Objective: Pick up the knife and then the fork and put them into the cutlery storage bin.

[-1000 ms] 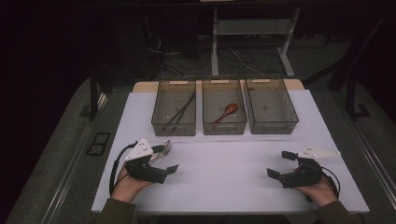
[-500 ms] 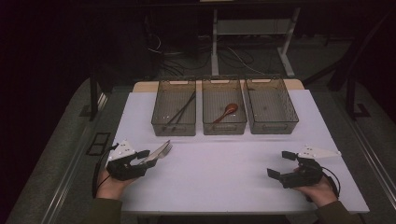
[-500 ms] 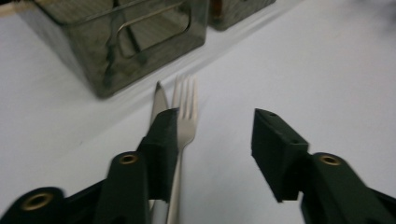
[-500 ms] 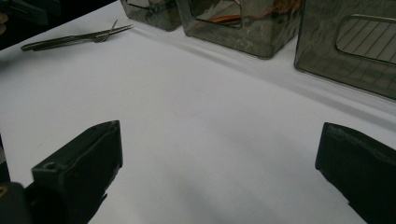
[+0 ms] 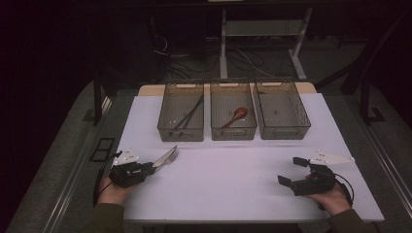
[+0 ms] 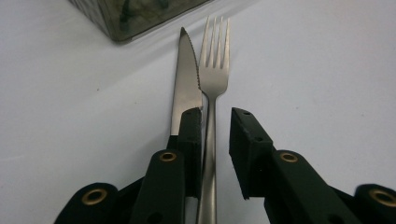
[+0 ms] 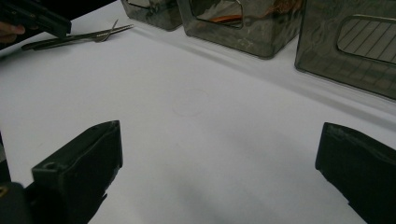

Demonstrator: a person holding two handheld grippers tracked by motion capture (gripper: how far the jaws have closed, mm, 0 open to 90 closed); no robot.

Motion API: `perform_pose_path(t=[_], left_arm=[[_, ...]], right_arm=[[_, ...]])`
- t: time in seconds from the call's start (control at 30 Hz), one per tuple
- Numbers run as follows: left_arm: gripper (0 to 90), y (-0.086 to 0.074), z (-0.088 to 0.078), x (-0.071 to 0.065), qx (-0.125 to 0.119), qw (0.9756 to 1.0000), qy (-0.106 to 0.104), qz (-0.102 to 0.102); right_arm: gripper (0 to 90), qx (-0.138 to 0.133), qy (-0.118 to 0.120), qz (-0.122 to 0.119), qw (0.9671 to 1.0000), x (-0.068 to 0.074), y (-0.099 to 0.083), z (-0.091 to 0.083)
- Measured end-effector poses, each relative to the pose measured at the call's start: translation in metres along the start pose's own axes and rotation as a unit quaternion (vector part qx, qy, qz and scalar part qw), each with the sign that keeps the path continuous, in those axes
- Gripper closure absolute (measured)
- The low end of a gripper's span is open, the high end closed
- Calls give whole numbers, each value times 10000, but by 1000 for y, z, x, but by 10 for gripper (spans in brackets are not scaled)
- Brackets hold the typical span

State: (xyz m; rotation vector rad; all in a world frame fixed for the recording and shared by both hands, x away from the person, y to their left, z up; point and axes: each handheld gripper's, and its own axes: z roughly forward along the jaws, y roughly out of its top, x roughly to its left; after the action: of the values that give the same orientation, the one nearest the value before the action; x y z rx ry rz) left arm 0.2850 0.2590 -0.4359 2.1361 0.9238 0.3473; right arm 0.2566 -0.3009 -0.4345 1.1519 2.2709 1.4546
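My left gripper (image 6: 215,122) sits low over the white tabletop (image 5: 233,194) at its left side, and its jaws have just been closing. The stainless steel fork (image 6: 212,84) runs between them, against the left jaw with a gap to the right one, so I read no clamp yet. The serrated steel knife (image 6: 186,79) lies just beside the fork, outside the left jaw. My right gripper (image 5: 297,172) rests at the right, jaws wide apart over bare table.
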Motion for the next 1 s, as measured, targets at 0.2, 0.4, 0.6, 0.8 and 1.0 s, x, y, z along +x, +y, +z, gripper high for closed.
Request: perform_pose_path(t=[0.2,0.4,0.6,0.8,1.0], left_arm=[[762,-1,4,1,48,10000,-32,-21],[780,-1,9,1,137,9999,-81,8],[791,-2,13,3,222,9997,-112,4],[820,-3,15,3,215,9993,-281,-105],[828,0,17,-1,309,9991,-286,-3]], right_arm=[[9,8,7,-21,10000,0,0,0],[9,3,-1,-17,10000,0,0,0],[9,-5,5,-17,10000,0,0,0],[9,2,6,-25,10000,0,0,0],[9,11,13,-31,10000,1,0,0]])
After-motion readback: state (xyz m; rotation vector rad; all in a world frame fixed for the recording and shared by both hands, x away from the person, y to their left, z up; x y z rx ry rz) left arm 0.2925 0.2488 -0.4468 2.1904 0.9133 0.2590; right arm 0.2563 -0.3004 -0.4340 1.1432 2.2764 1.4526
